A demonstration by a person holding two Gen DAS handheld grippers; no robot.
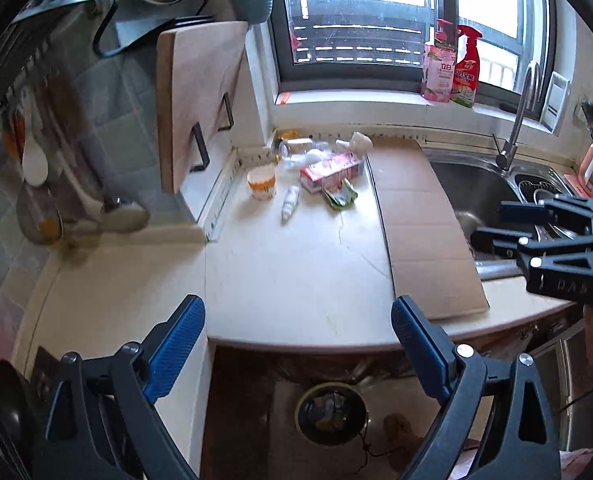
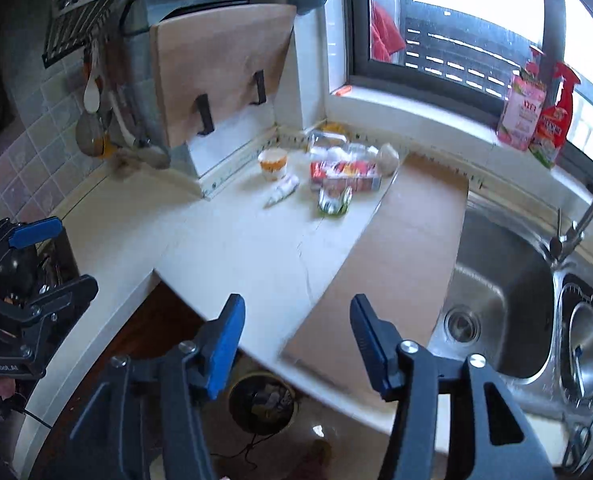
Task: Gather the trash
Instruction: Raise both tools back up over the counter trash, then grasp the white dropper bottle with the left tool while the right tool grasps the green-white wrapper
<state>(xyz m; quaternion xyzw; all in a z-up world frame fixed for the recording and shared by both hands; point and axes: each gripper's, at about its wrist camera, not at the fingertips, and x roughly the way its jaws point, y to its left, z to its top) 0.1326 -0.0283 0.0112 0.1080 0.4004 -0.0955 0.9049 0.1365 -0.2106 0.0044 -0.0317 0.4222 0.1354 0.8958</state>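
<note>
Both the left gripper [image 1: 298,322] and right gripper [image 2: 297,320] hang wide and empty. The trash pile [image 1: 328,172] sits at upper centre, blurred; the bin [image 1: 330,410] below is half-hidden.

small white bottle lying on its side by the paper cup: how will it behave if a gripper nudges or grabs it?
The small white bottle lies on its side on the smooth counter, so a nudge will probably roll it, possibly toward the green wrapper. It looks like light plastic, likely easy to lift but apt to skid. Its narrow rounded body may squirt from the pads unless gripped across the middle.
</note>
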